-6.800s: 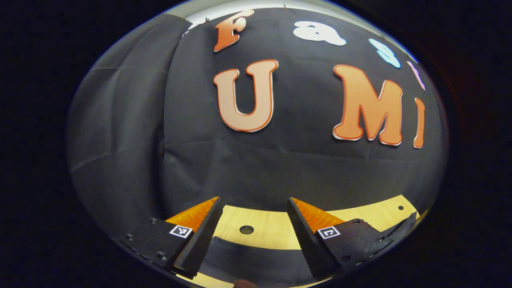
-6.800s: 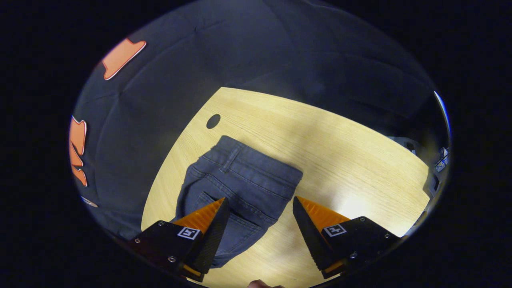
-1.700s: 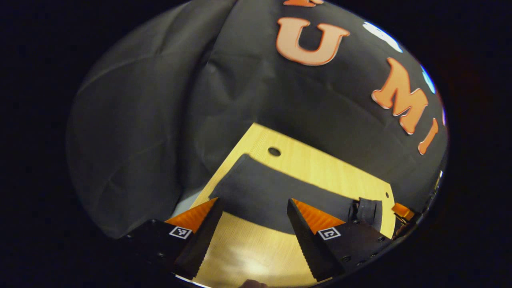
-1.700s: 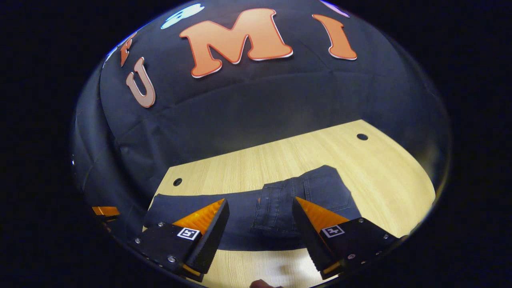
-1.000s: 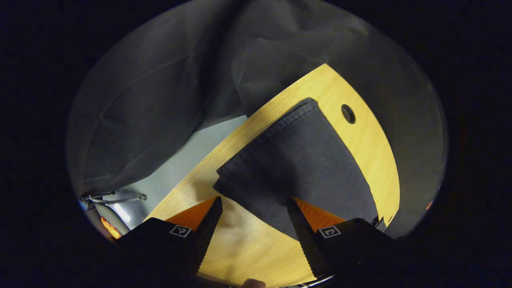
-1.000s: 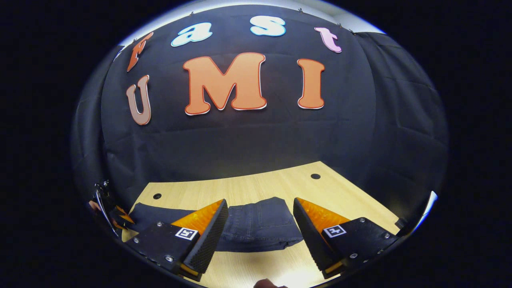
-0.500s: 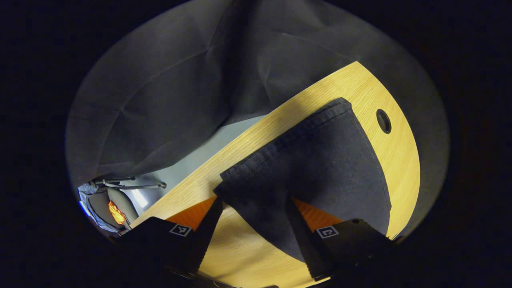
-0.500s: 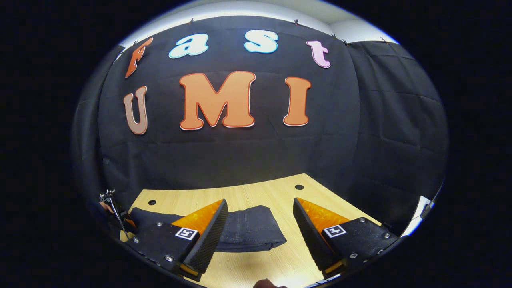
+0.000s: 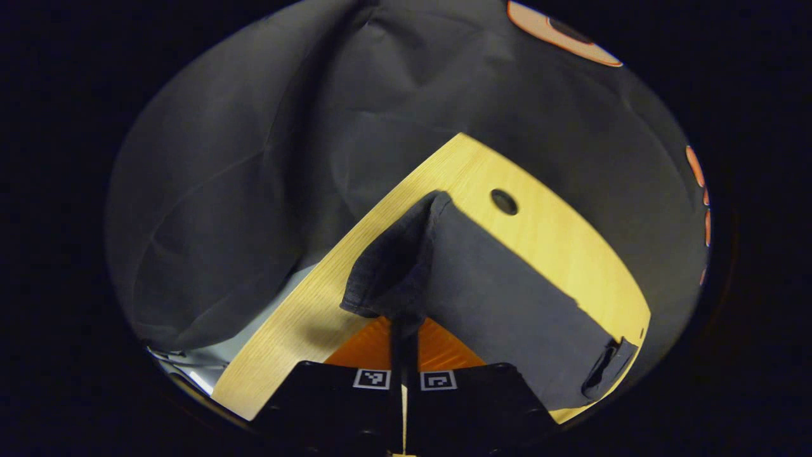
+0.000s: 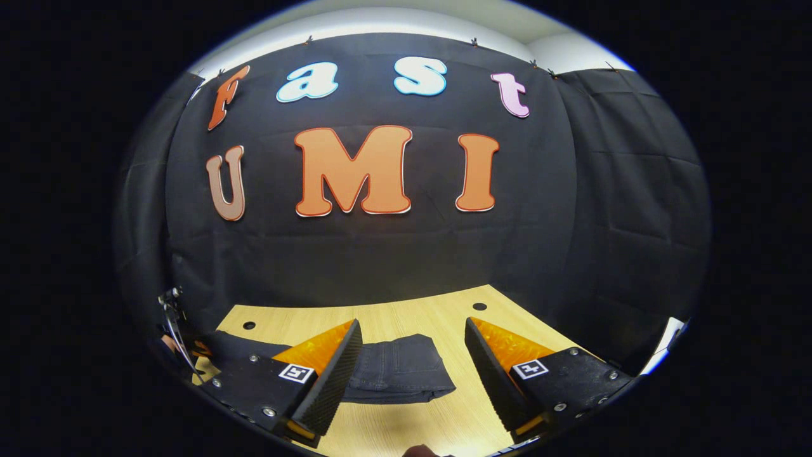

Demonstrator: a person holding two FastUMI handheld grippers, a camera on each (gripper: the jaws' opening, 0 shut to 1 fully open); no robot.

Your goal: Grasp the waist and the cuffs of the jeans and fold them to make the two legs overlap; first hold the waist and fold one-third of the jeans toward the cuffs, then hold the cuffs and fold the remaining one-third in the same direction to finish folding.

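- The left tongs (image 9: pixel 404 330) were closed on the cuff (image 9: pixel 387 266) of the jeans (image 9: pixel 501 304), which was lifted off the worktop (image 9: pixel 558 235) just ahead of the tips.
- The rest of the leg was laid flat, running off to their right.
- The right tongs (image 10: pixel 412 355) were held wide open and empty above the worktop.
- The folded waist end (image 10: pixel 396 368) was seen between their fingers, below them.

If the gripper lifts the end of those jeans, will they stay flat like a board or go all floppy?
Probably floppy: where the left gripper pinches the cuffs, the cloth already bunches and curls up. The rest of the jeans will likely sag and trail on the table. They look thick, so perhaps a bit heavy and unlikely to slip out.
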